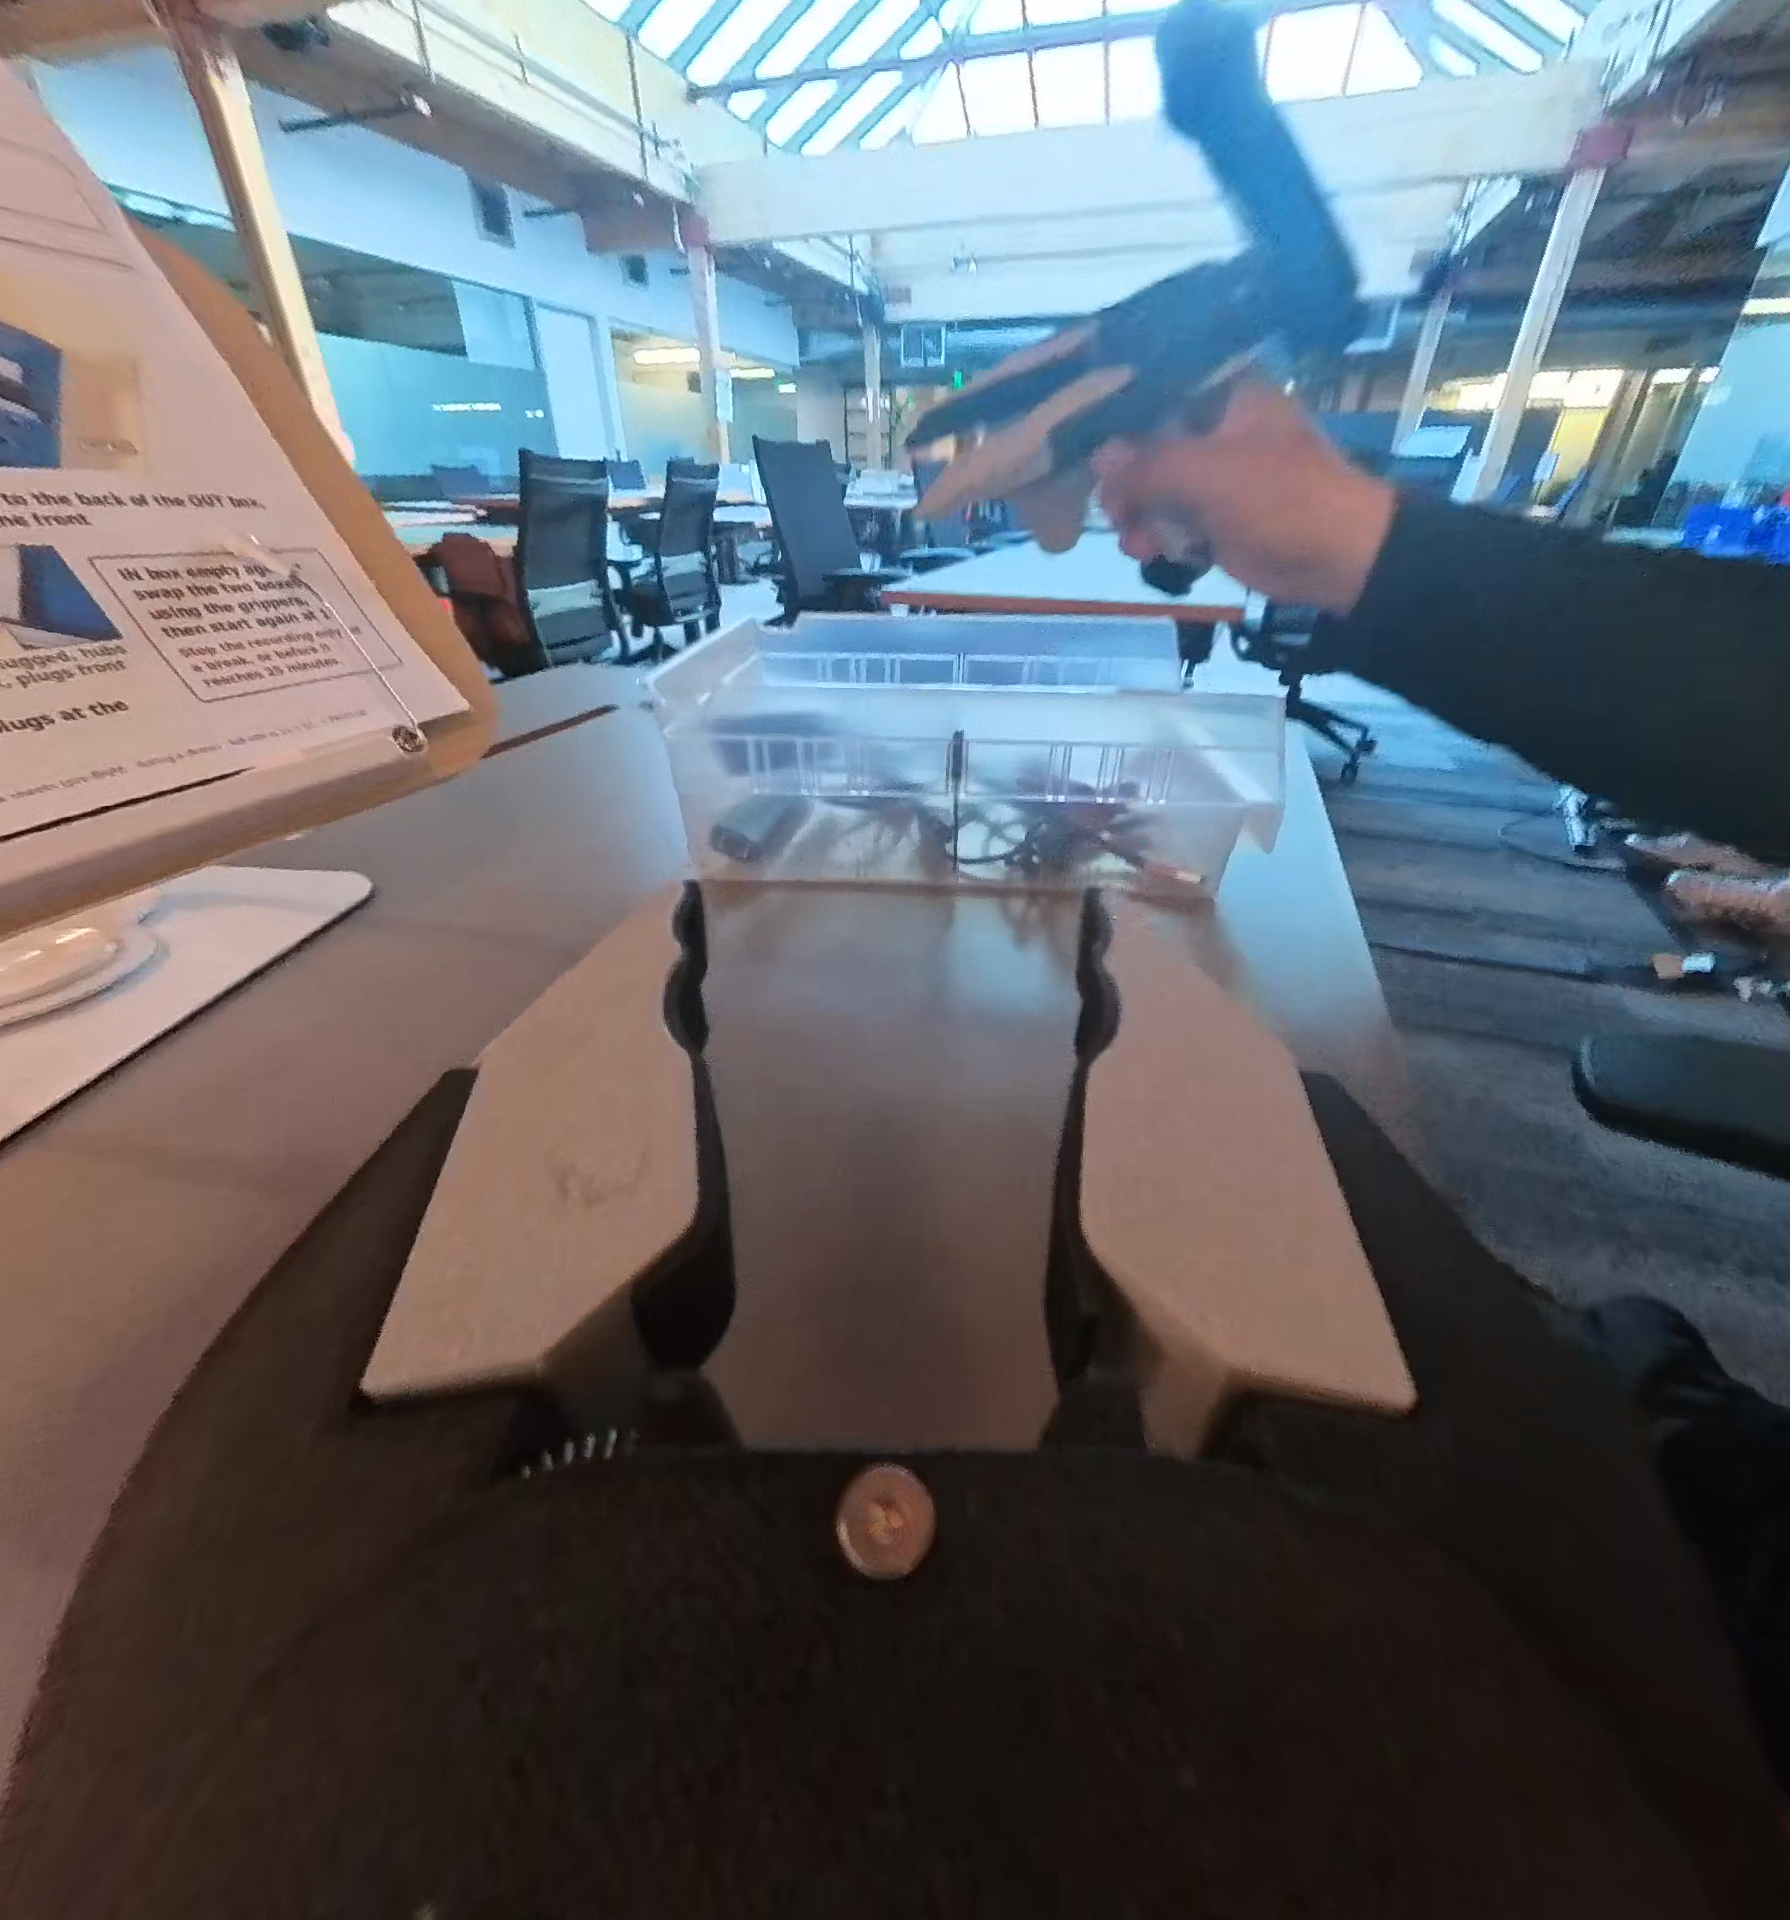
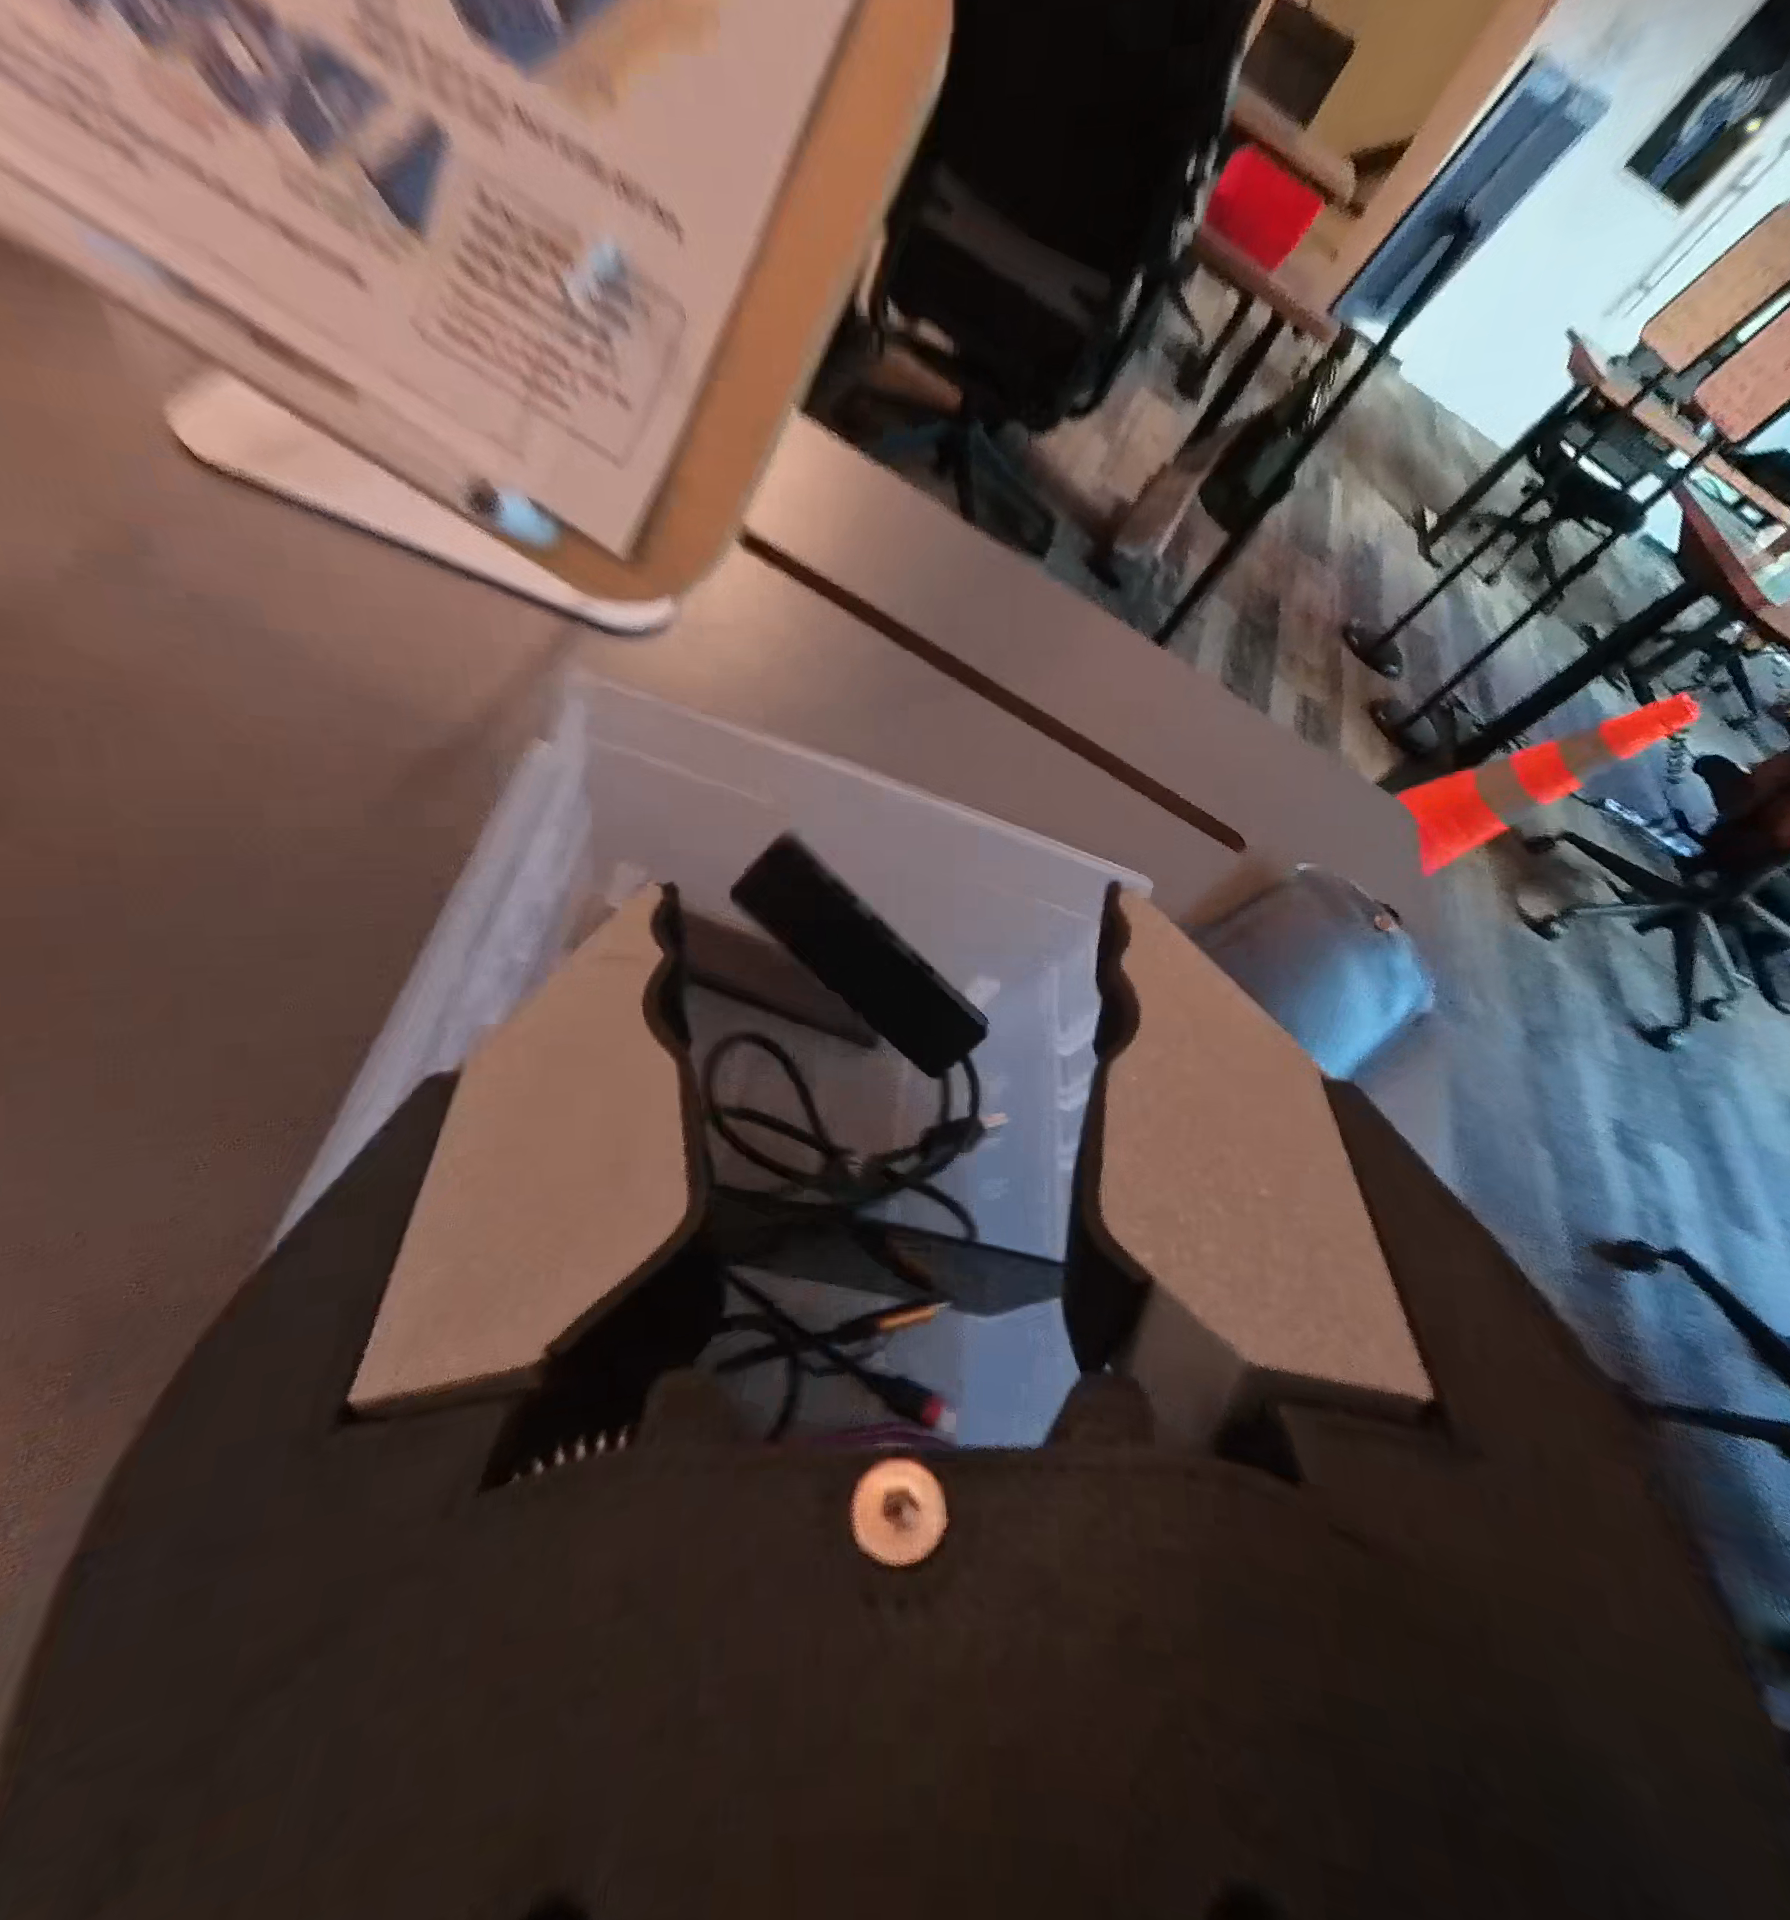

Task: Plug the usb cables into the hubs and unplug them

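Hovering over clear bin (image 2: 600, 790), right gripper (image 2: 886, 914) spread wide & empty; left gripper (image 1: 891, 914) too; risk: snagging tangled cables (image 2: 829, 1143) w/ black hub (image 2: 855, 966)

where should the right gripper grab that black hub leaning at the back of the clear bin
Probably across the narrow width of the black hub, mid-length, coming from above. It is a long slim bar lying propped and tilted in the clear bin, long sides exposed. The right gripper is open above it.
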The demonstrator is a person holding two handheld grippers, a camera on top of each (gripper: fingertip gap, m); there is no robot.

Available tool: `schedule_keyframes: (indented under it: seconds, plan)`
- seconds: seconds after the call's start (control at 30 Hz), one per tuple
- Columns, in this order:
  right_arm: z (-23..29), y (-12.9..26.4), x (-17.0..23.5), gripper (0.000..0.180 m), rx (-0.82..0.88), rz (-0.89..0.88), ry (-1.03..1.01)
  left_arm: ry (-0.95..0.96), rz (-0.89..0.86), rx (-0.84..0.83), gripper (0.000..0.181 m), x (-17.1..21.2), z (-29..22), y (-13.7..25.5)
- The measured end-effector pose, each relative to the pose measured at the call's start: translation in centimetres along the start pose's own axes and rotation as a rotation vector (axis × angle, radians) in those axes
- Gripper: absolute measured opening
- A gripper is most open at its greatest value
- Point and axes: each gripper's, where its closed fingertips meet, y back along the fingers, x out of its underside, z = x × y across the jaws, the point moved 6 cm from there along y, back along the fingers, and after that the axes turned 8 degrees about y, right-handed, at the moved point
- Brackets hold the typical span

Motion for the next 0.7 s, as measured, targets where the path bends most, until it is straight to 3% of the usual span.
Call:
schedule_keyframes:
  seconds: [0.07,0.2,0.33,0.43,0.6,0.7]
  plan:
    - [1.6,2.5,-0.6,0.09,-0.031,-0.104,-0.079,-0.024,0.018,-0.025,0.081,0.3,0.0,-0.1]
    - [4.8,7.5,0.1,0.111,-0.106,-0.251,-0.169,-0.08,-0.093,-0.001,0.071,-1.5,-2.5,1.4]
    - [8.5,11.1,3.3,0.113,-0.191,-0.276,-0.166,-0.109,-0.027,-0.038,0.078,-3.4,-7.0,5.3]
    - [11.2,12.1,5.9,0.118,-0.271,-0.264,-0.165,-0.181,0.104,-0.299,0.068,-4.6,-7.2,10.1]
    - [13.8,10.5,8.7,0.119,-0.275,-0.194,-0.18,-0.135,0.215,-0.733,0.087,-4.6,-4.4,19.5]
    - [15.3,8.6,9.1,0.119,-0.299,-0.111,-0.226,-0.037,0.195,-0.865,0.094,-2.8,-2.4,22.6]
